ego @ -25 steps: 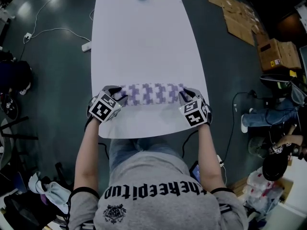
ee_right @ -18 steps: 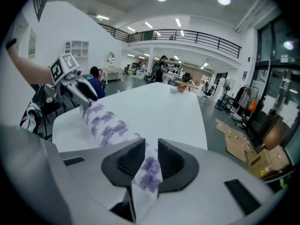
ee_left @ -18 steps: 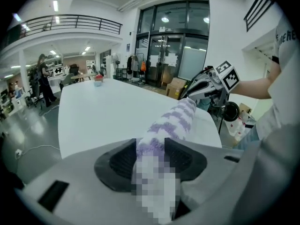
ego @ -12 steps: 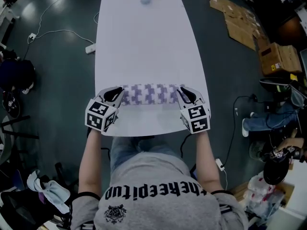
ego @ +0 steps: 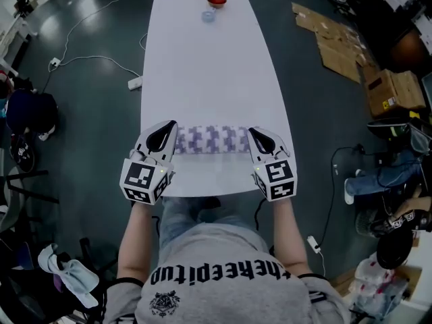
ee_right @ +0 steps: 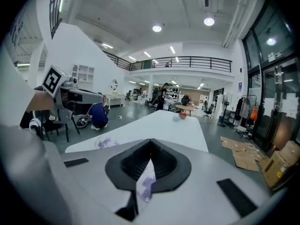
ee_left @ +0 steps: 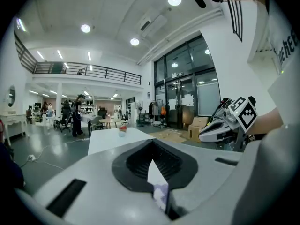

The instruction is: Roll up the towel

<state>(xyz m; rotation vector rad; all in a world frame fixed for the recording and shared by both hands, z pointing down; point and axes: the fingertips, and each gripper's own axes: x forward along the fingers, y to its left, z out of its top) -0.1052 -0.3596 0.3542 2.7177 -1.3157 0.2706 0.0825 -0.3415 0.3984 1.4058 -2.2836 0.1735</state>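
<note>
White surface [ego: 202,66] spreads beneath the purple-checked towel [ego: 210,140]. Left hand-held gripper [ego: 165,133] and right hand-held gripper [ego: 259,138] have just clamped shut, each pinching one end.

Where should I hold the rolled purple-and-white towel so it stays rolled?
By its two open ends, coming in from the left and right sides. The rolled purple-and-white towel stretches crosswise over the white table, so end grips likely keep the layers together. The left gripper and right gripper have each just closed on fabric there.
</note>
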